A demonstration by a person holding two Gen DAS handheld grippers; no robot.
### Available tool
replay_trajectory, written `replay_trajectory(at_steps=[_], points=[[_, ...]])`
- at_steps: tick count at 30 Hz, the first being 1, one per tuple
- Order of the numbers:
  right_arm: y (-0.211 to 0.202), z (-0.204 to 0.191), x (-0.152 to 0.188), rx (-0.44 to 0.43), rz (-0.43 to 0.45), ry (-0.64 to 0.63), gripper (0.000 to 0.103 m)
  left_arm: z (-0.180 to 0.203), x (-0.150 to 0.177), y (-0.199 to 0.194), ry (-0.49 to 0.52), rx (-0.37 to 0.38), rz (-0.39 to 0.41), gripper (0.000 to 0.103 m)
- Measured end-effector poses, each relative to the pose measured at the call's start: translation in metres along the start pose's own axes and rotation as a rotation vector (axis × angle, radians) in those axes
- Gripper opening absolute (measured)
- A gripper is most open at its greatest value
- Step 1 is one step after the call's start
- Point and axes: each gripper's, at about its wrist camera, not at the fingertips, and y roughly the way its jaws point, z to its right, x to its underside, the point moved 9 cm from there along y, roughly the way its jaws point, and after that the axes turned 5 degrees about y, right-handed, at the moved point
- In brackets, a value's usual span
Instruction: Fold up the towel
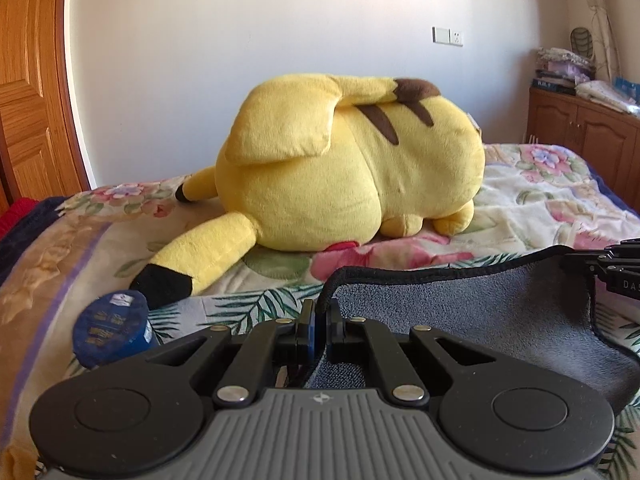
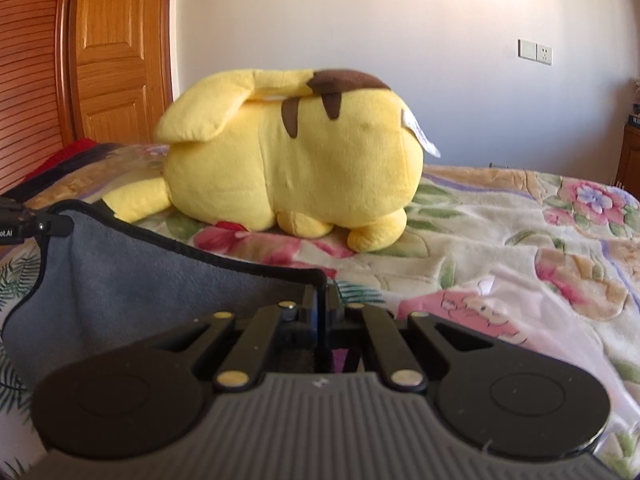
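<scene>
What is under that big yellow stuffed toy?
The yellow plush toy lies on a flowery blanket that covers the bed. A small red patch peeks out beneath its front edge; the rest under it is hidden.

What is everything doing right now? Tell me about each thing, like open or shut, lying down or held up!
left gripper: shut on a towel corner
right gripper: shut on the other towel corner
grey towel: held up by two corners, sagging between them
yellow plush toy: lying face down on the blanket
floral blanket: spread out, rumpled
blue container: tipped on its side
wooden door: shut
</scene>
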Motion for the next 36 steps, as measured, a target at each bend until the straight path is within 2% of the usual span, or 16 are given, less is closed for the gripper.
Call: replay_trajectory(at_steps=[8,11,13,15,17,18,25,36], points=[[0.015,0.002,0.016,0.001,-0.039,-0.002,0.005,0.002,0.013,0.016,-0.002,-0.016,-0.039,0.000],[0.016,0.003,0.018,0.004,-0.046,-0.001,0.011,0.002,0.016,0.016,-0.008,-0.017,-0.045,0.000],[0.016,0.003,0.018,0.010,-0.052,-0.012,0.012,0.003,0.017,0.016,-0.007,-0.013,-0.046,0.007],[0.014,0.004,0.018,0.016,-0.050,-0.018,0.019,0.004,0.017,0.013,-0.002,-0.014,-0.044,0.009],[0.010,0.005,0.016,0.012,-0.040,-0.010,0.046,0.006,0.016,0.011,-0.005,-0.009,-0.042,0.013],[0.008,0.005,0.016,0.012,-0.034,-0.007,0.048,0.007,0.017,0.010,-0.006,-0.008,-0.043,0.017],[-0.011,-0.002,0.009,0.005,-0.043,-0.006,0.049,0.017,0.013,-0.013,0.000,0.012,-0.044,0.032],[-0.064,-0.019,-0.008,-0.002,-0.040,-0.003,0.048,0.025,0.001,-0.069,0.016,0.021,-0.041,0.034]])
